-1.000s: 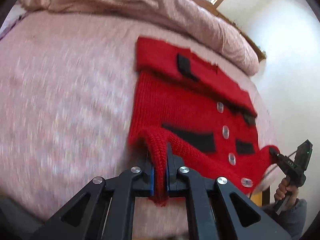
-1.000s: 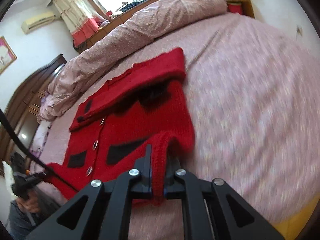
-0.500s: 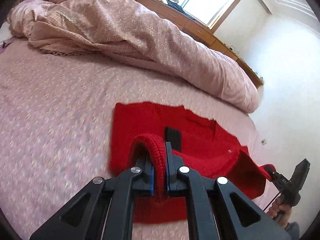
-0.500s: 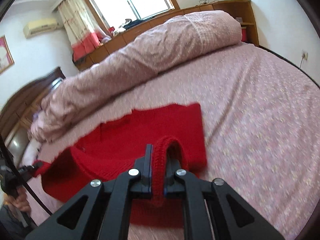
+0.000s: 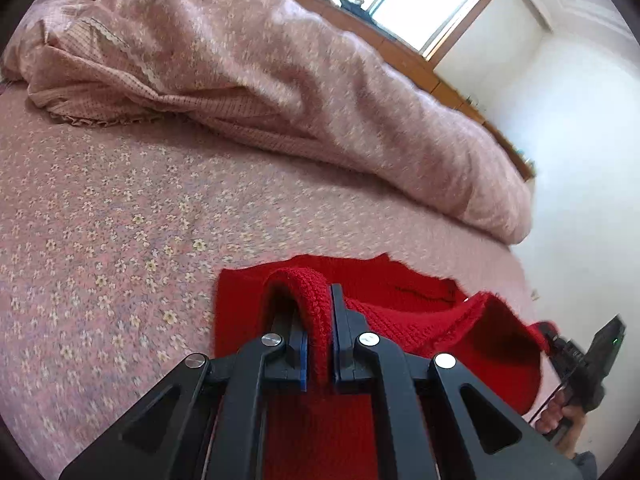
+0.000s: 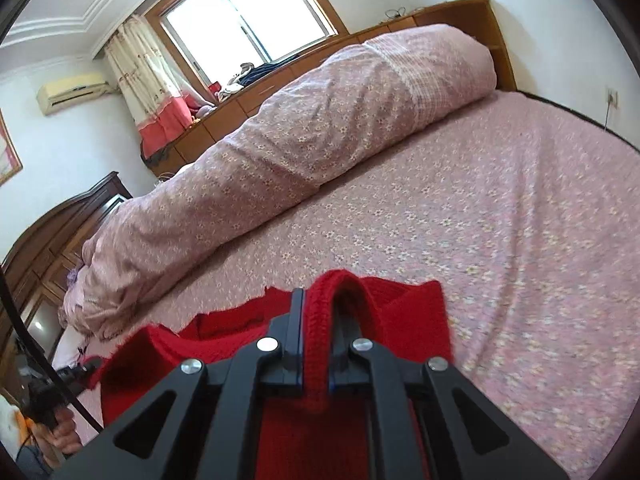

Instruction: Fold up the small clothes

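A small red knitted cardigan lies on the pink floral bedspread, its near half lifted and carried over the far half. My left gripper is shut on one knitted hem corner. My right gripper is shut on the other hem corner of the cardigan. Each view shows the other gripper at its edge, the right gripper and the left gripper, gripping red fabric. The buttons and black patches are hidden under the fold.
A rolled pink quilt runs along the far side of the bed, also in the right wrist view. Behind it stand a wooden ledge and window. A dark wooden headboard is at the left.
Both grippers have lifted the hem and carried it forward over the cardigan. The front with buttons and black patches, visible one second ago, is now covered.
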Demonstrator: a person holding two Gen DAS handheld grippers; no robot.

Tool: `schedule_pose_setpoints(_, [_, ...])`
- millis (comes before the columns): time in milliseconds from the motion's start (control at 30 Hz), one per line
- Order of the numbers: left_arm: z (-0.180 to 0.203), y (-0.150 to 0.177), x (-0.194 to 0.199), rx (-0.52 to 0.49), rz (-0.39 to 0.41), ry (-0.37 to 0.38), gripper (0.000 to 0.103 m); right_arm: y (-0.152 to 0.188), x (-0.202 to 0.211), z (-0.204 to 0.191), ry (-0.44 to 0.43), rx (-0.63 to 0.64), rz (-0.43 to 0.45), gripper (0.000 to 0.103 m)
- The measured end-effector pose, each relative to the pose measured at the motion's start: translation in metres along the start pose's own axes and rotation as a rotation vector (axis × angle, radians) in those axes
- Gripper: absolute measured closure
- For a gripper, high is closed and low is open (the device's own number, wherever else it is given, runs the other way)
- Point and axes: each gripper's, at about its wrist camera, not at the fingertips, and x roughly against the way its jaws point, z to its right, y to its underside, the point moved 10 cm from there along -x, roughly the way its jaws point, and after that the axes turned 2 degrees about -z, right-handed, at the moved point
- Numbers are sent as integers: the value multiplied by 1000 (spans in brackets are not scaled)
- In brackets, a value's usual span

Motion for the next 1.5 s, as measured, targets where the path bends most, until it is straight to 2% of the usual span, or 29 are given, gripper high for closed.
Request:
schedule_pose_setpoints(133, [-4,6,-9,-26,-33,-23,100,2,-15,2,23,35,-14,95])
schedule_pose_setpoints(200, [-4,9,-8,-32,-67,-20,96,3,-16,4,19,41,-12,94])
schedule_pose_setpoints(233, [-3,8,-6,-27,-70,-6,87,2,-17,7,15,30,-16,92])
schedule_pose_setpoints(267, [-3,6,-2,-15,-59,9,73,2,-18,10,5,0,-28,91])
schedule_pose_setpoints(333, [-9,-2,13,6,7,4,59,3,-19,15,-5,-43,-44,87])
schedule_pose_setpoints(433, [-17,-5,25,22,25,-3,54,6,-19,18,-18,-68,-68,74])
schedule_pose_setpoints(500, [-22,0,25,32,2,-8,54,4,-15,17,-13,-54,-54,61])
schedule_pose_setpoints(567, [-26,5,20,36,-22,-29,54,-1,-7,15,-16,-28,-16,42])
schedule_pose_setpoints(633, [-28,12,13,32,-57,-49,54,-6,-1,16,-12,-16,6,35])
schedule_pose_setpoints(733, [-26,19,4,21,-101,-52,54,-11,5,24,27,-15,29,35])
schedule_pose_setpoints(867, [-22,23,-1,-35,-108,-79,54,-6,-3,41,113,9,-25,35])
schedule_pose_setpoints(967, [-18,19,-4,-59,-90,-96,54,1,-11,42,173,99,-66,35])
schedule_pose_setpoints(1133, [-12,19,-13,-108,-102,-91,56,17,-26,32,186,186,-126,37])
schedule_pose_setpoints(1233, [-18,23,-19,-112,-134,-117,92,26,-39,33,183,171,-176,39])
schedule_pose_setpoints(1300, [-20,23,-22,-87,-141,-94,94,29,-45,36,184,153,-196,45])
schedule_pose_setpoints(1333, [-21,21,-22,-73,-134,-86,99,30,-47,34,168,149,-201,50])
schedule_pose_setpoints(1400, [-22,21,-22,-64,-127,-83,102,33,-51,31,163,170,-219,68])
schedule_pose_setpoints(1433, [-21,21,-21,-78,-119,-88,103,36,-54,31,181,192,-234,90])
schedule_pose_setpoints(1500, [-18,19,-19,-98,-96,-98,103,38,-54,30,208,232,-233,92])
